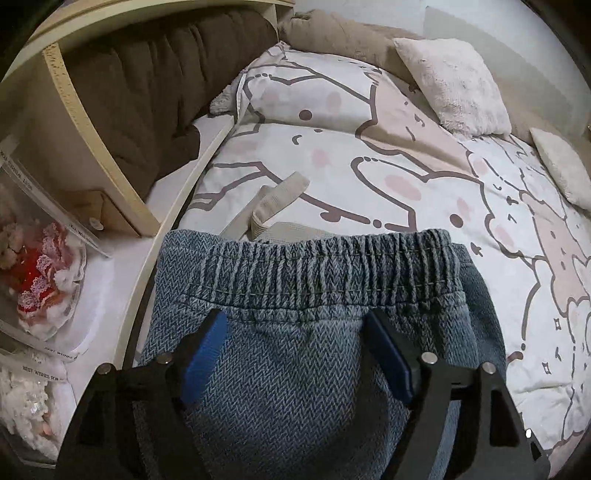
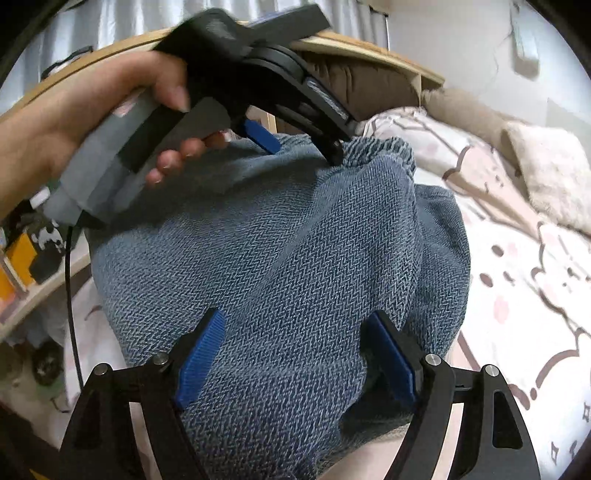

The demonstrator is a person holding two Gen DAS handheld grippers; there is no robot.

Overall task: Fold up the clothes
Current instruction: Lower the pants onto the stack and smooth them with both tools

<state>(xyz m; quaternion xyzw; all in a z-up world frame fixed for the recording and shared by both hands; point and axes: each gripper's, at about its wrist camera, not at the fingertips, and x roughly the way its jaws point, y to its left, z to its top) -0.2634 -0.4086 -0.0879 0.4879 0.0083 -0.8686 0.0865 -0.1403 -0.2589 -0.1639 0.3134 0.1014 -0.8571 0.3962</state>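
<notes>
**Blue knit trousers spread on a rabbit-print bed**

The blue herringbone-knit trousers with a gathered elastic waistband (image 1: 310, 295) lie on a white duvet printed with pink-cheeked cartoon rabbits outlined in brown (image 1: 369, 162). Beyond the waistband a beige ribbed fabric strap (image 1: 275, 203) rests on the duvet. At the far side of the bed sit a square cream plush cushion (image 1: 454, 85) and, nearer the right edge, a second cream cushion (image 1: 561, 170). A brown tufted padded headboard (image 1: 147, 96) stands to the left inside a pale wooden frame (image 1: 92, 140). On the white ledge beside it are clear gift boxes holding red and white lace items (image 1: 40, 273).

The left gripper (image 1: 295, 350) hovers over the trousers just below the waistband, its blue-padded fingers spread wide with cloth visible between them, gripping nothing. The right gripper (image 2: 297, 350) is likewise wide apart above the bunched blue fabric (image 2: 280, 251). In the right wrist view, the person's left hand (image 2: 92, 122) grips the other tool's grey handle, its tips touching the trousers' upper edge. Pale curtains (image 2: 110, 22) hang behind.
</notes>
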